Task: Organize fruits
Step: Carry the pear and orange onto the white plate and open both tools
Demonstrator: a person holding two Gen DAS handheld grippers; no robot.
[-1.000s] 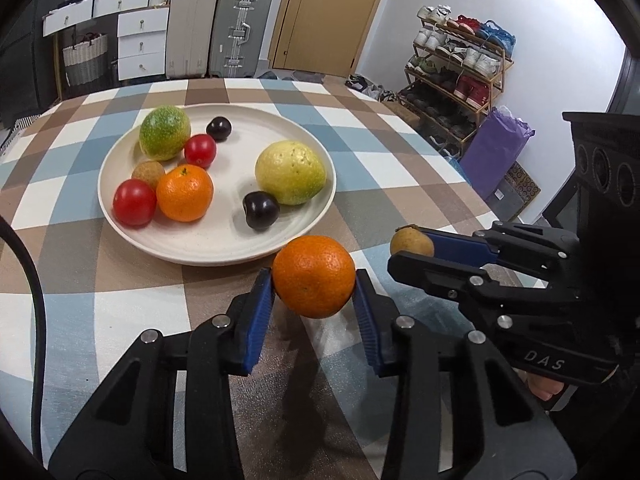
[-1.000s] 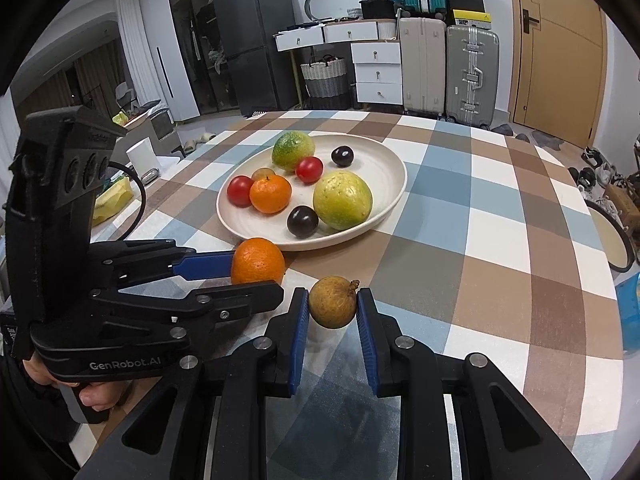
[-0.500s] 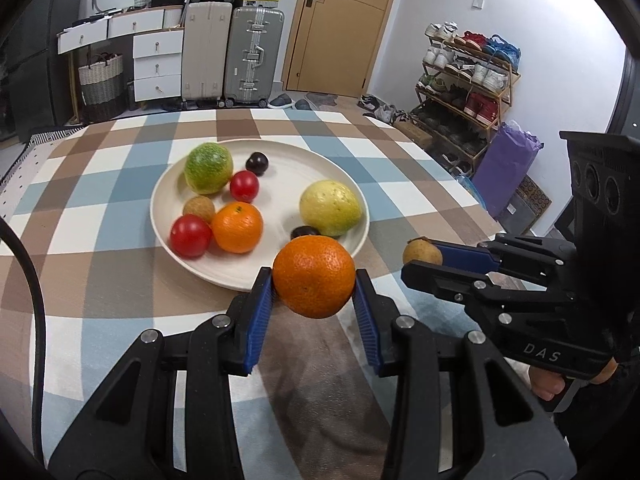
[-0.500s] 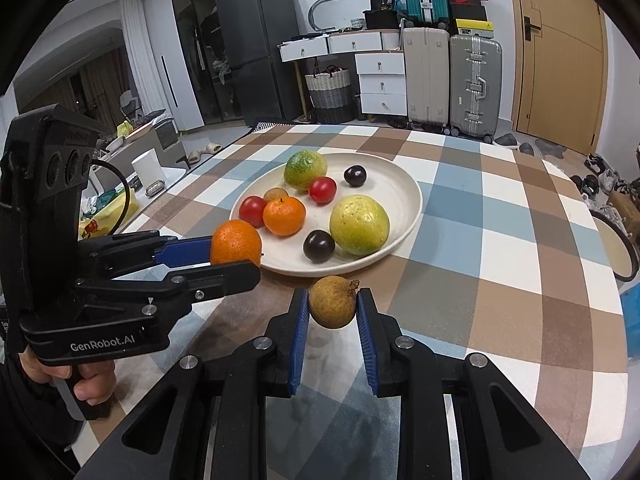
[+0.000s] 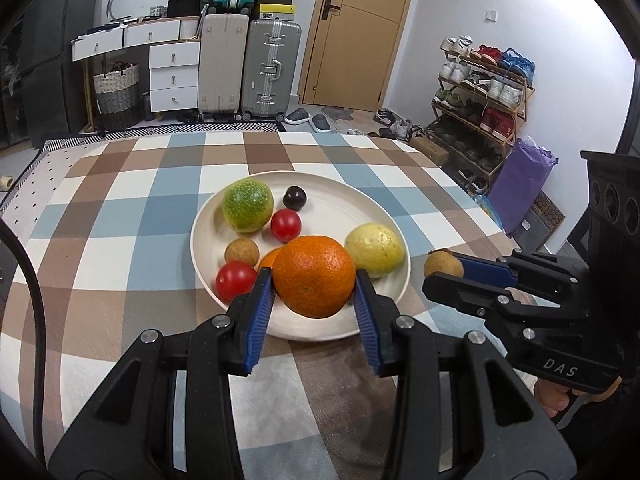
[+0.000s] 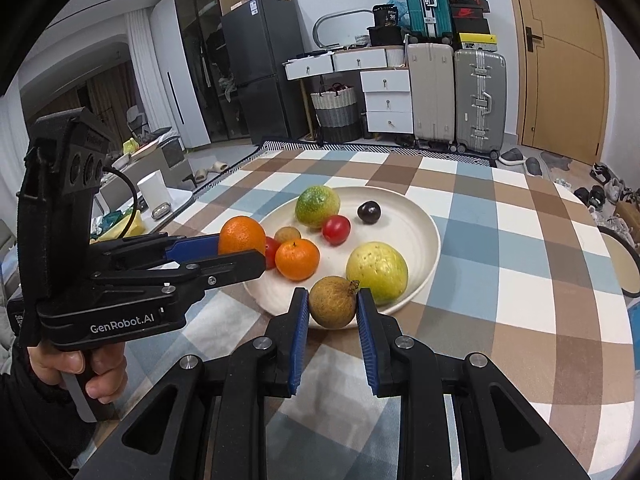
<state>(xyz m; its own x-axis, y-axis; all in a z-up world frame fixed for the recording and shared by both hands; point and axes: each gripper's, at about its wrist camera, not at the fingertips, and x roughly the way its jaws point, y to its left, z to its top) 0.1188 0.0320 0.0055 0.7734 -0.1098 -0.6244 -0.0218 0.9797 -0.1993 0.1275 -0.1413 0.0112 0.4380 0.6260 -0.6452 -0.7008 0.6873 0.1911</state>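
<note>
My left gripper (image 5: 314,292) is shut on an orange (image 5: 314,276) and holds it in the air above the near rim of the white plate (image 5: 340,204); it also shows in the right wrist view (image 6: 242,236). My right gripper (image 6: 333,310) is shut on a small brown longan (image 6: 333,307), held above the plate's near edge; the longan shows in the left wrist view (image 5: 443,265). The plate (image 6: 416,216) holds a green fruit (image 6: 317,206), a yellow-green guava (image 6: 377,267), a small orange (image 6: 297,259), red tomatoes (image 6: 336,229), a dark plum (image 6: 368,212) and another longan (image 6: 288,235).
The plate sits on a checked tablecloth (image 5: 120,216) on a round table. Suitcases (image 5: 248,68), white drawers (image 5: 172,76) and a shoe rack (image 5: 480,92) stand on the floor beyond the table. A purple bag (image 5: 520,192) stands at the right.
Both grippers have risen with their fruit and tilted up, so the plate now lies lower and farther in each view. Both keep their grip.
</note>
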